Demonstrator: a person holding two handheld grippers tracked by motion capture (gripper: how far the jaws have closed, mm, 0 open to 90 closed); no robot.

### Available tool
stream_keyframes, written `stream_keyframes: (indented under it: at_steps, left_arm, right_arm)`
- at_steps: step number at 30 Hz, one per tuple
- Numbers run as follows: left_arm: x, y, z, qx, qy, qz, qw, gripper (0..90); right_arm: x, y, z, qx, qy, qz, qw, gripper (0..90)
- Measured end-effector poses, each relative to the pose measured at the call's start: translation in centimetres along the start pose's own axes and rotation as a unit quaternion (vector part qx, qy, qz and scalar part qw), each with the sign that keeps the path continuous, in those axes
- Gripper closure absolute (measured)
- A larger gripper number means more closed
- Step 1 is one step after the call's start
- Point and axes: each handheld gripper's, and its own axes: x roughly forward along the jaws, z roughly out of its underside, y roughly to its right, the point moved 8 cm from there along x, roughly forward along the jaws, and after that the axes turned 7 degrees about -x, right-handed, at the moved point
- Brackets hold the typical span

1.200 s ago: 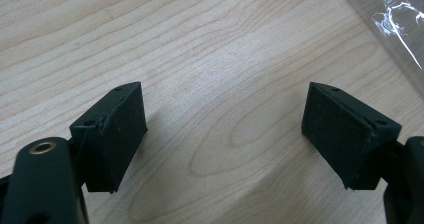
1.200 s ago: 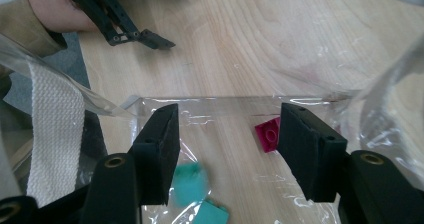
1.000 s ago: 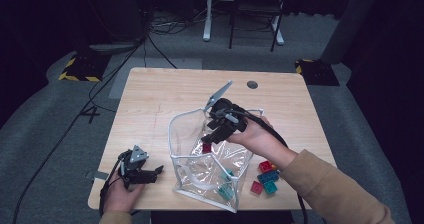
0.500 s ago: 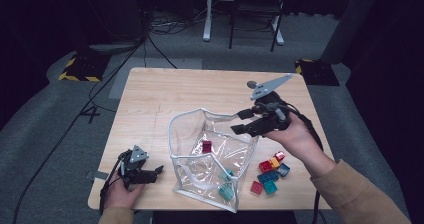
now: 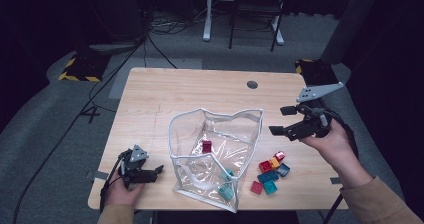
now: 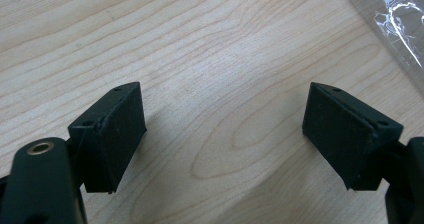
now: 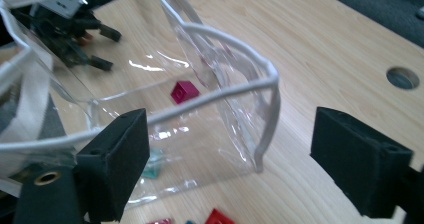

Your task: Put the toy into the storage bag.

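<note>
Right gripper (image 5: 284,120) held above the table's (image 5: 200,91) right side, beside the clear bag (image 5: 216,159), tilted toward it, jaws just opened wide with nothing between them; forearm reaching in from the lower right. Left gripper (image 5: 156,172) low at the near left corner, jaws spread over bare wood, empty. Dark red block (image 5: 206,146) inside the bag; more blocks (image 5: 270,173) loose just right of it

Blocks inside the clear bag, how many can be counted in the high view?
3: a dark red block near the middle of the clear bag, and two teal blocks toward its front corner. Creased plastic may hide others.
</note>
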Motion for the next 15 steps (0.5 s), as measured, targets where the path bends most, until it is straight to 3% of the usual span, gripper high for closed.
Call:
stream_keyframes:
  at_steps: [7, 15]
  left_arm:
    - [0.0, 0.0, 0.0, 0.000, 0.000, 0.000, 1.0000, 17.8]
    - [0.0, 0.0, 0.0, 0.000, 0.000, 0.000, 1.0000, 17.8]
  right_arm:
    - [0.9, 0.8, 3.4, 0.011, -0.021, 0.026, 0.9994, 17.6]
    - [3.0, 2.7, 8.2, 0.062, -0.041, 0.035, 0.9966, 28.4]
